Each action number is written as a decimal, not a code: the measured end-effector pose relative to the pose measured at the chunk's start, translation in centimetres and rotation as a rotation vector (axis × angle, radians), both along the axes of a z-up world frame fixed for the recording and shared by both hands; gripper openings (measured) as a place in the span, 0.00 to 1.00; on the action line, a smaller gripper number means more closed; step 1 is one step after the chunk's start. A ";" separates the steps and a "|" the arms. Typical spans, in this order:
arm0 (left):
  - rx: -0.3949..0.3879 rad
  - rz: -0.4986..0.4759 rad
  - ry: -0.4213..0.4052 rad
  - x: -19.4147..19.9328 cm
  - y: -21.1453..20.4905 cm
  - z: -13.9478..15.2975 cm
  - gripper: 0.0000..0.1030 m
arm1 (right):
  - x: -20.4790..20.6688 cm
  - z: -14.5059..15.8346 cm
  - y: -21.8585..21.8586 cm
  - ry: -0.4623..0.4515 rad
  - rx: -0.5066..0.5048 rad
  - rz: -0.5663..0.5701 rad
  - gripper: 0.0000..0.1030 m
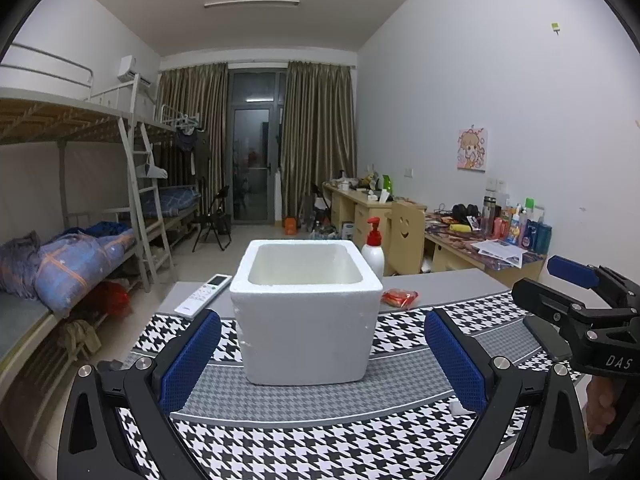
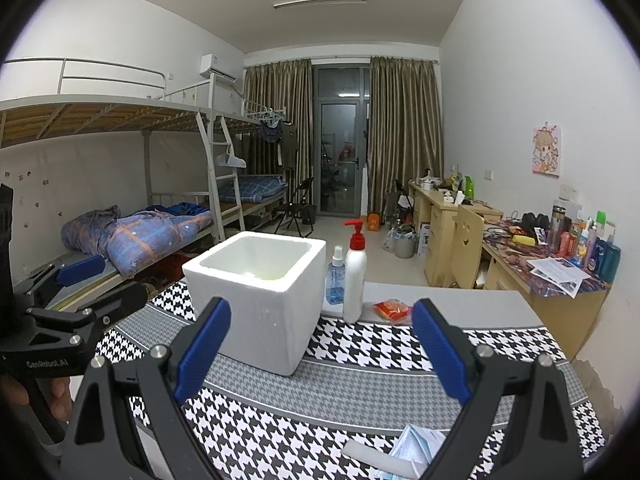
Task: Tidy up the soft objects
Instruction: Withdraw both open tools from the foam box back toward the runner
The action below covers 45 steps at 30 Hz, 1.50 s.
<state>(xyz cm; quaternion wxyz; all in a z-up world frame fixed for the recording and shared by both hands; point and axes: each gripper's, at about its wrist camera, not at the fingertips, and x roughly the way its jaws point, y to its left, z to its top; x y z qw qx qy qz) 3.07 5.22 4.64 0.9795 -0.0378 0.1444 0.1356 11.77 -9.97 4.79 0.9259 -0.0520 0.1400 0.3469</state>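
We hold both grippers spread wide and empty. In the right wrist view the face mask and white foam strip lie at bottom centre, just below our right gripper. The foam box sits up-left of them, and our left gripper faces it squarely, so the right is nearer.

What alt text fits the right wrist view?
An open right gripper faces a white foam box on a houndstooth mat. A face mask lies near its fingers; bottles and a red packet sit behind.

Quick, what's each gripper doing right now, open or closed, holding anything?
Left gripper: open, holding nothing, aimed at the foam box.
Right gripper: open, holding nothing.
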 end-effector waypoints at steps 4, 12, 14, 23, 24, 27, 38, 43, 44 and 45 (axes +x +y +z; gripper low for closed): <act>0.002 -0.009 -0.005 -0.3 -0.3 -0.2 0.99 | -0.2 -0.4 -0.3 -0.002 -0.005 -0.007 0.92; -0.013 -0.043 0.006 -0.2 -1.0 -0.8 0.99 | -0.3 -1.0 -1.2 0.012 0.004 -0.022 0.92; -0.019 -0.053 0.008 -0.2 -1.2 -1.0 0.99 | -0.4 -1.1 -1.3 0.008 -0.003 -0.027 0.92; -0.025 -0.095 0.024 0.5 -2.3 -1.5 0.99 | -0.2 -1.6 -2.3 0.021 -0.004 -0.057 0.92; -0.025 -0.102 0.026 0.6 -2.4 -1.6 0.99 | -0.2 -1.7 -2.3 0.023 -0.004 -0.059 0.92; -0.029 -0.120 0.032 1.1 -2.8 -1.8 0.99 | -0.1 -1.9 -2.7 0.027 -0.005 -0.068 0.92; -0.052 -0.165 0.058 2.6 -3.3 -2.6 0.99 | 0.6 -2.5 -3.6 0.048 -0.015 -0.108 0.92; -0.054 -0.184 0.068 3.2 -3.8 -2.8 0.99 | 1.0 -2.6 -4.1 0.059 -0.015 -0.132 0.92; -0.055 -0.189 0.070 3.3 -3.9 -2.8 0.99 | 1.1 -2.7 -4.2 0.062 -0.015 -0.137 0.92; -0.056 -0.193 0.071 3.4 -4.1 -2.9 0.99 | 1.2 -2.7 -4.4 0.064 -0.015 -0.139 0.92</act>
